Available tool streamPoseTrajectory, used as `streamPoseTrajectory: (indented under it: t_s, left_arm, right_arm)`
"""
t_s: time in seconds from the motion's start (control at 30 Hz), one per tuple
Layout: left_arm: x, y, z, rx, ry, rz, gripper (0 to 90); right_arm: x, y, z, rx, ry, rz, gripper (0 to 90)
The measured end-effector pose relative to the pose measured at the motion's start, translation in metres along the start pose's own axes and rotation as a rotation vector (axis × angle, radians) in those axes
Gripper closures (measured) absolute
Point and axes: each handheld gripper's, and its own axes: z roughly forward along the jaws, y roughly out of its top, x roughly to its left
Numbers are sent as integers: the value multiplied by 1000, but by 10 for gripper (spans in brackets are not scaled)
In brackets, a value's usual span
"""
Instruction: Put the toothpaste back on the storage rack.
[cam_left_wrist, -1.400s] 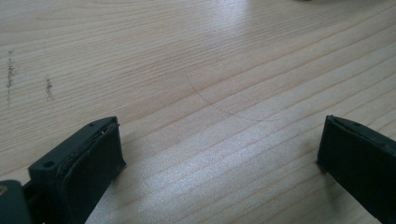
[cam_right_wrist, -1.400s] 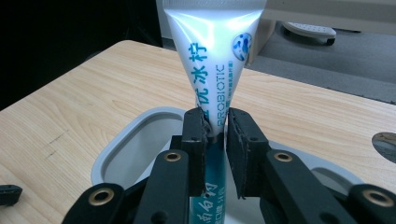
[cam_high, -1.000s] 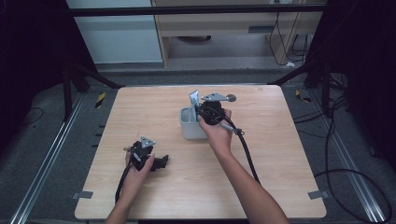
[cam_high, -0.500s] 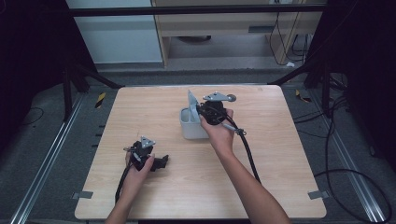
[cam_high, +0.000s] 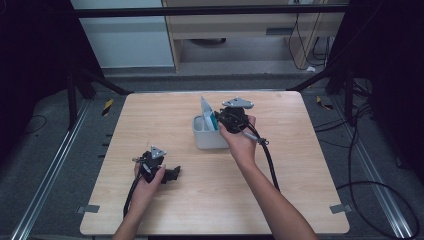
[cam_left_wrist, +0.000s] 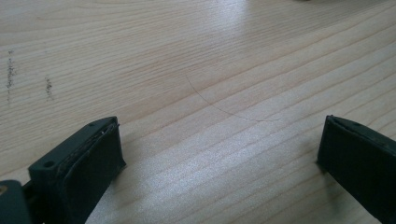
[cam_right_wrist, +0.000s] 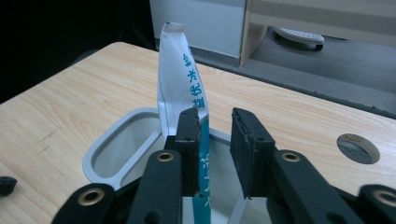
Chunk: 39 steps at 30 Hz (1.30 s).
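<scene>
Right gripper just opening, parted beside upright tube in grey bin, left gripper apart, unmoved

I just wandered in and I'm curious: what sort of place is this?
Probably a lab recording bench: a bare wooden table on a dark metal frame, cables across the grey floor, and a person working a handheld right gripper over a grey bin.

Bare forearms, no sleeves. Black two-jaw left gripper at 7 o'clock on the table, topped by a grey three-cornered plate, black cable trailing toward 6. Matching black right gripper near centre: ribbed flat pads, brass-ringed screw holes along the arms, thick black cable running toward 5.
</scene>
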Motion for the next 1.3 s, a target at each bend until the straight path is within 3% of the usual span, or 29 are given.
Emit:
streamPoseTrajectory:
  t_s: [0.1,0.5,0.77,1.3]
  left_arm:
    - [0,0,0,0,0,0,0]
    - [0,0,0,0,0,0,0]
    - [0,0,0,0,0,0,0]
    - [0,0,0,0,0,0,0]
  right_arm:
    - [-1,0,-2,8,-8,-22,666]
    - [-8,1,-9,18,-15,-1,475]
    - [-13,1,-12,33,-25,-18,386]
    - [-25,3,-21,54,7,-56,183]
